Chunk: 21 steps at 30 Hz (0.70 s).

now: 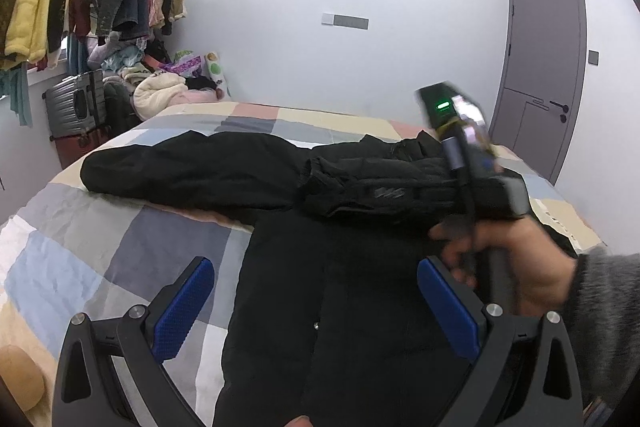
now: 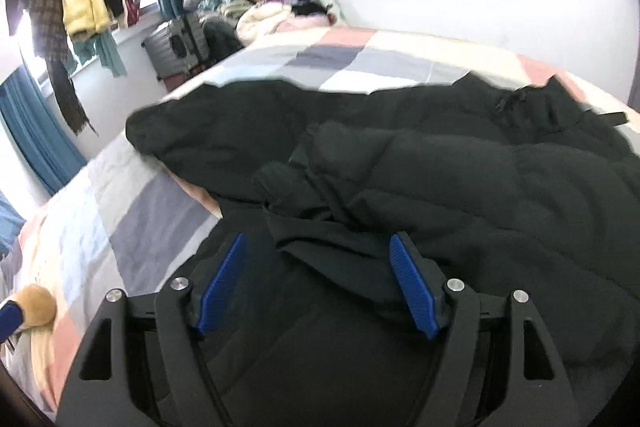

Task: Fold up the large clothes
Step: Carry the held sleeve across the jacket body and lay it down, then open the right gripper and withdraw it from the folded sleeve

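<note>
Both the left gripper and right gripper hover with fingers spread and released, the black coat on the bed lying between and ahead of them.

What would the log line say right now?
left gripper: open | right gripper: open, over black jacket | jacket on bed

even daylight | window glare left | motion blur | fisheye-warped, vignetted edges

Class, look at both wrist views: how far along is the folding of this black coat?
Done: one sleeve lies folded across the black coat. In hand: nothing; left tool and right tool are open above it. Left: the other sleeve still stretches over the bed.
</note>
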Each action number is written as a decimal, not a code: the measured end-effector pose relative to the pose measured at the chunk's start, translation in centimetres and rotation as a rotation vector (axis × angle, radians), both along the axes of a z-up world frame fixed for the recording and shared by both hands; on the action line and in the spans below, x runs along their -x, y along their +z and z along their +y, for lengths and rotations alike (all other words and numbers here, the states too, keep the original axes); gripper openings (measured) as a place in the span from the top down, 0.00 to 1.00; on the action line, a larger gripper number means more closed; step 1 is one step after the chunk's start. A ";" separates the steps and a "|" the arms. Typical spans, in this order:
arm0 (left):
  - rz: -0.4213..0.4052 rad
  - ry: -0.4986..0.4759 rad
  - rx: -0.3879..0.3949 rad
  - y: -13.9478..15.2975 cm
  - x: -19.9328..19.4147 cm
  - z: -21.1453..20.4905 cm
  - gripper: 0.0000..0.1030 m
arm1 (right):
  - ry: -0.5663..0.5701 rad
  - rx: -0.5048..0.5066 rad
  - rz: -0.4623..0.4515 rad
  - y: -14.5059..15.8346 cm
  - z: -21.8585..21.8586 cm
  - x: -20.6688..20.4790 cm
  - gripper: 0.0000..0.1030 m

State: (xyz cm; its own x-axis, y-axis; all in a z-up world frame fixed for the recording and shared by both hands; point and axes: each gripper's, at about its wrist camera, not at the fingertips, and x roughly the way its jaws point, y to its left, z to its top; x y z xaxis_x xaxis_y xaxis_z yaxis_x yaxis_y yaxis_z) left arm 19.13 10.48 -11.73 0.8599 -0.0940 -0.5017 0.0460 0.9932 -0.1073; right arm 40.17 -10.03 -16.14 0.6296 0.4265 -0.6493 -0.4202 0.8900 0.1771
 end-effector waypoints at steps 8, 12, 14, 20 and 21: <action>-0.030 0.003 0.008 1.1 1.7 0.2 0.00 | -0.095 -0.013 -0.125 6.7 -6.2 5.5 0.28; -0.064 0.029 0.008 2.2 3.0 0.3 0.00 | -0.178 0.013 -0.172 9.6 -8.8 8.4 0.28; -0.064 0.030 0.019 2.6 3.3 0.3 0.00 | -0.216 -0.001 -0.183 10.8 -10.4 10.0 0.28; -0.074 0.019 0.009 3.7 4.4 -0.7 0.00 | -0.290 0.088 -0.280 12.7 -13.5 15.8 0.28; -0.075 0.016 0.007 3.8 4.7 -0.8 0.00 | -0.302 0.074 -0.280 12.7 -14.3 16.9 0.28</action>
State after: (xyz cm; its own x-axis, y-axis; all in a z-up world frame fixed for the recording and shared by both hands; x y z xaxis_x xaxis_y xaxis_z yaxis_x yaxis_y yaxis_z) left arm 14.40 9.67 -7.92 0.8965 -0.0835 -0.4351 0.0386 0.9931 -0.1110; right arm 23.28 -24.35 -3.44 0.8760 0.1546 -0.4569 -0.1616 0.9866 0.0240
